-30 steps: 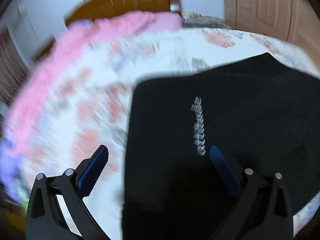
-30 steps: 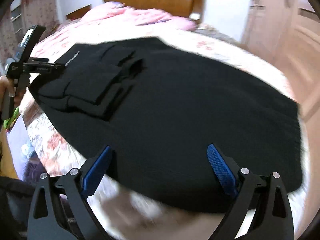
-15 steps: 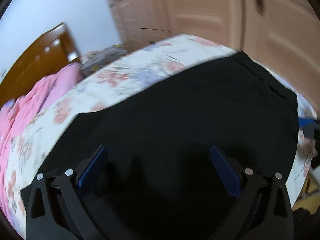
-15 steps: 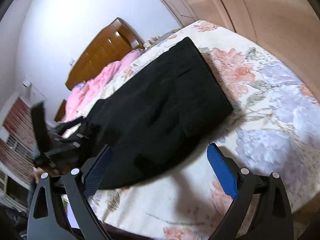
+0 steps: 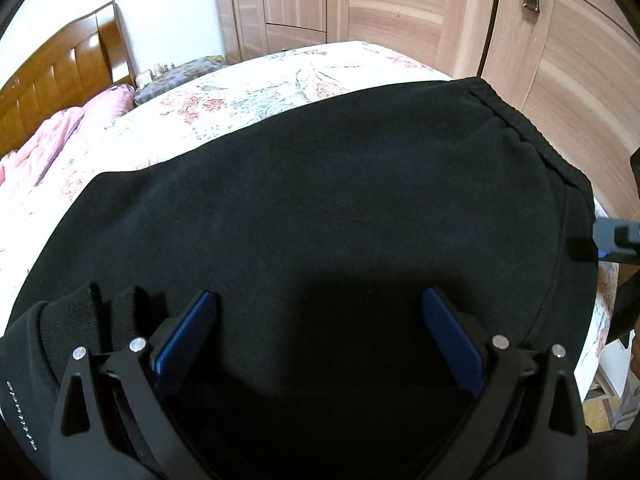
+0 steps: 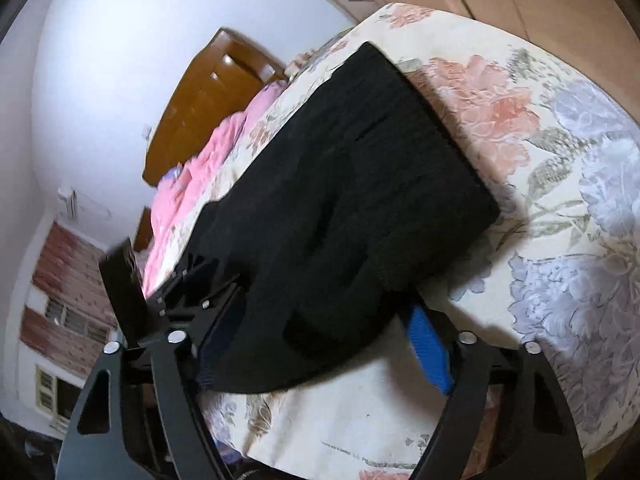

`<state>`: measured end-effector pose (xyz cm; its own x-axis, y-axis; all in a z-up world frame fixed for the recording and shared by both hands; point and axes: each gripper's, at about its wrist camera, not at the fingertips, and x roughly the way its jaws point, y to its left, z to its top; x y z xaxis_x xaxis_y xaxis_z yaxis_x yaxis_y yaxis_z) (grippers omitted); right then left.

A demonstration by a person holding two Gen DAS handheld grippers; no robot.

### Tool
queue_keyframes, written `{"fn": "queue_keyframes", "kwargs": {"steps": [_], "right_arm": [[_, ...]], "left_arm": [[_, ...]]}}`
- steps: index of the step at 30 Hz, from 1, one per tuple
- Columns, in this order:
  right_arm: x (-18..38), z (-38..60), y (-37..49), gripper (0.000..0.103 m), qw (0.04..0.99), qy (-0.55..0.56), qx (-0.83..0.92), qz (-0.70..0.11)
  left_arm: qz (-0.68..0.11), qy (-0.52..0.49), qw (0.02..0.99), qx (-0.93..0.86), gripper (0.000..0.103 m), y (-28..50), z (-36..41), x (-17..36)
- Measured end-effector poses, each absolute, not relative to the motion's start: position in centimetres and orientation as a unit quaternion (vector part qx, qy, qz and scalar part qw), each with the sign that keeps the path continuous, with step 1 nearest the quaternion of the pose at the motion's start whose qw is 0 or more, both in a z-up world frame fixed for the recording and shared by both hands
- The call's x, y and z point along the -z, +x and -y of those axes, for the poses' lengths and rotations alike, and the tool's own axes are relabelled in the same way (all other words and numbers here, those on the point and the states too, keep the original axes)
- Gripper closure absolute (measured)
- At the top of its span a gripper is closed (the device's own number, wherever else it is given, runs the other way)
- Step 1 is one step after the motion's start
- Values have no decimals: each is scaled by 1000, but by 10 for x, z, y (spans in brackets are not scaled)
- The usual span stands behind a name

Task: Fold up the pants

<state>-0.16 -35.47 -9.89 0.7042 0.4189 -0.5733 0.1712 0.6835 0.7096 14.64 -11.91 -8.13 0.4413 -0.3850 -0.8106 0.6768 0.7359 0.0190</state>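
Black pants [image 5: 320,208] lie folded lengthwise on a floral bedspread [image 5: 248,96]; they also show in the right wrist view [image 6: 340,208]. My left gripper [image 5: 318,320] is open, just above the cloth at the leg-cuff end, where ribbed cuffs [image 5: 80,320] are stacked. My right gripper [image 6: 320,336] is open and straddles the near corner of the waistband end at the bed's edge; the cloth lies between its jaws. Its tip shows in the left wrist view [image 5: 616,240]. The left gripper shows in the right wrist view [image 6: 168,292].
A pink quilt [image 5: 48,136] and wooden headboard [image 5: 52,76] lie at the far end of the bed. Wooden wardrobe doors [image 5: 440,4] stand close beyond the bed. The bed's near edge [image 6: 360,420] drops off below my right gripper.
Both grippers have swung round: the left now faces along the pants toward the waistband, low over the cuffs. The right has moved to the waistband corner and closed in on it.
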Motion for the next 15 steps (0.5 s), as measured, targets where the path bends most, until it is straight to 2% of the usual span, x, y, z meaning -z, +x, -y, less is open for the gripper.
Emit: {"fn": "queue_keyframes", "kwargs": {"steps": [4,5,9,13,15], "right_arm": [[108,366,-11,63,834,410,-51,-365],[111,369,-15,67,833,416,-43,-362],[112,367,-18,67,842,405,-38,-354],[109,352,-12,80,858,383,-33,-340],[93,335,-15,82,888,333,-22,-317]], "left_arm": [[-421,172,830,322,1,147,120,82],[-421,171,830,322,1,152,115,84],[-424,171,829,323,1,153,114,83],[-444,162,822,318,2,158,112,75],[-457,138,815,329,2,161,111,66]]}}
